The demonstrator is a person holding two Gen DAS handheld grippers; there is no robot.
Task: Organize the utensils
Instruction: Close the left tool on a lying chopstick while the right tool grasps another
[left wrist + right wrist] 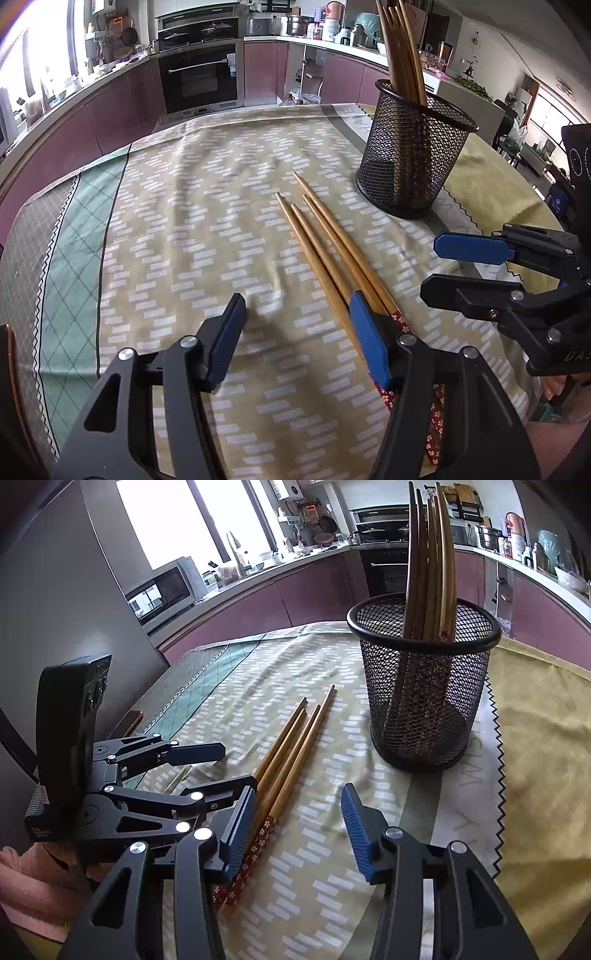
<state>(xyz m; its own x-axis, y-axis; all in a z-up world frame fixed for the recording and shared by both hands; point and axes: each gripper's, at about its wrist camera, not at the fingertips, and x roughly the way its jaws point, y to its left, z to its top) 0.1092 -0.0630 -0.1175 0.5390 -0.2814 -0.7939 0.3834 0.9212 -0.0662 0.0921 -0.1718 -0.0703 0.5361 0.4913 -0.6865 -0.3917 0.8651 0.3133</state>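
Left wrist view:
Chopsticks [325, 243]: 4 loose on tablecloth [184, 221], running ahead from the right pad, patterned ends under it.
Left gripper [295, 332]: jaws wide, nothing between them.
Mesh holder [413, 166]: ahead-right, several chopsticks already upright.

Right wrist view:
Chopsticks [291, 749]: just beside the left pad.
Right gripper [299, 830]: jaws apart, empty.
Handling: probably light, stiff, smooth, roll-prone; pinch 1 crosswise near the thick end.

Four loose chopsticks [286, 753] on patterned tablecloth [325, 849], between gaping right tongs [299, 830] and mesh holder [421, 690].
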